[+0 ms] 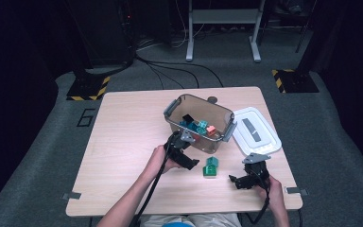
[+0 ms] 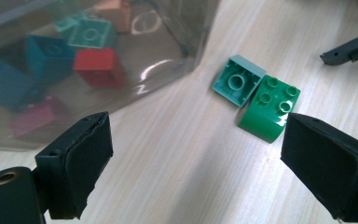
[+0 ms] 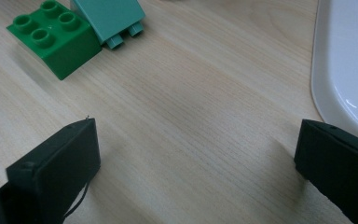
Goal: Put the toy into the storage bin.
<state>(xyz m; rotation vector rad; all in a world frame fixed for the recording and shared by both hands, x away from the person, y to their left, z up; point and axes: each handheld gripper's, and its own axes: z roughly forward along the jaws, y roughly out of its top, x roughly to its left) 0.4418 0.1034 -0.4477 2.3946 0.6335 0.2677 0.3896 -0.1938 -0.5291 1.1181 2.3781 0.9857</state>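
The green brick (image 2: 269,108) lies on the desk (image 1: 123,142) touching the teal brick (image 2: 237,80). Both claws gape empty. It looks light, rigid, slick; flat sides suit gripping.

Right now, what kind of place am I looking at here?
Probably a lab or studio set up for recording. A lone wooden table stands on grey carpet, black-and-yellow striped stand bases flank it, and cables trail across the floor behind.
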